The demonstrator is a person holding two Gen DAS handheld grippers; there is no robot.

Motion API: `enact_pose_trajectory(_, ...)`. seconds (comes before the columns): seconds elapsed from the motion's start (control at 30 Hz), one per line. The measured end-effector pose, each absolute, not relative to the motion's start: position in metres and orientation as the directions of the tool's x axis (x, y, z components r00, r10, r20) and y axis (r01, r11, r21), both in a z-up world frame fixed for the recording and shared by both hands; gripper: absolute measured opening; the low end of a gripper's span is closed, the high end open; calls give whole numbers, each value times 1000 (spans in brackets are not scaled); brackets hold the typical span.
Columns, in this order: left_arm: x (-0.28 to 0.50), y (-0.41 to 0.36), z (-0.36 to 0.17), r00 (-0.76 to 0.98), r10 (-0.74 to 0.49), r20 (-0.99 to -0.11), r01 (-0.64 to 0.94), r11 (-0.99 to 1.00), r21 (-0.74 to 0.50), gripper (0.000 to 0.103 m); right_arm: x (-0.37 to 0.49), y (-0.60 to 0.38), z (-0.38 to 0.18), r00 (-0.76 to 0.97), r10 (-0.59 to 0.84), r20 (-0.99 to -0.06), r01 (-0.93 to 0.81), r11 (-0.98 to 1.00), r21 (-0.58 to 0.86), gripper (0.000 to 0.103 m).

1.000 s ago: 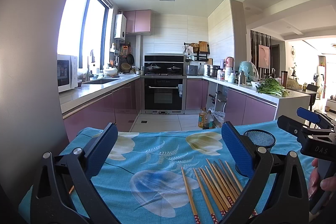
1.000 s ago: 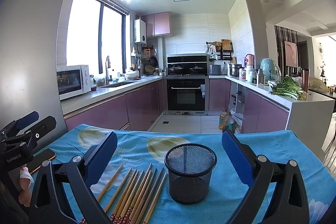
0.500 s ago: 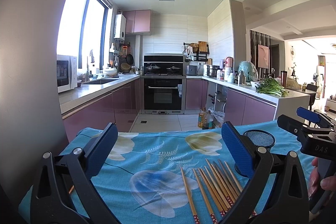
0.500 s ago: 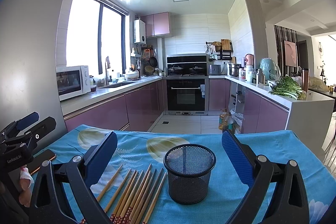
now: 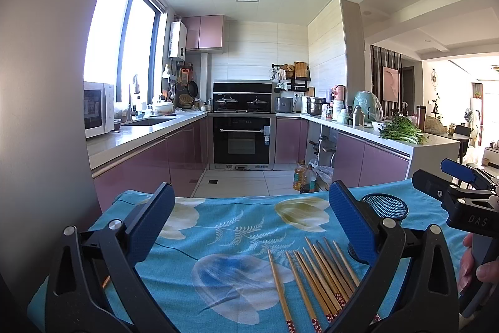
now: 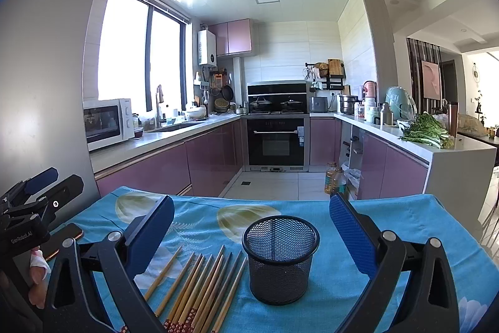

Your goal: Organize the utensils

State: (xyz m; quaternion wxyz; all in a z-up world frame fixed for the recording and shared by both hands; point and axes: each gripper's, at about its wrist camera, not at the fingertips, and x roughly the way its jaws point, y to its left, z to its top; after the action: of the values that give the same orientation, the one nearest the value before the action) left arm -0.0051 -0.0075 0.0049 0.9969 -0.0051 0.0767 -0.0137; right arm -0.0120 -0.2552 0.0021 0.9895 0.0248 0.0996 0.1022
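Note:
Several wooden chopsticks [image 5: 315,280] with red patterned ends lie side by side on the blue flowered tablecloth [image 5: 224,227]; they also show in the right wrist view [image 6: 199,286]. A black mesh holder [image 6: 280,258] stands upright just right of them, its rim visible in the left wrist view [image 5: 385,205]. My left gripper [image 5: 249,223] is open and empty above the cloth, left of the chopsticks. My right gripper [image 6: 251,230] is open and empty, with the holder between its jaws but apart from them. Each gripper shows in the other's view.
A phone [image 6: 64,241] lies at the cloth's left edge. Behind the table are the tiled floor, oil bottles [image 6: 333,180], purple cabinets, an oven [image 6: 276,142] and a counter with greens [image 6: 427,134]. A grey fridge wall [image 5: 43,114] stands close on the left.

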Motion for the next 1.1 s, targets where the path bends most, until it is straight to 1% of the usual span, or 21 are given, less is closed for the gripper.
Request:
enact_pose_trajectory(0.67, -5, -9, 5, 987, -33, -156, 32, 999, -11, 97, -10, -256, 2, 957, 211, -201, -200, 977, 73, 96)
enact_pose_trajectory(1.1, 0, -7, -5, 982, -44, -181, 45, 999, 0, 97, -9, -257, -5, 945, 235, -229, -221, 971, 86, 96)
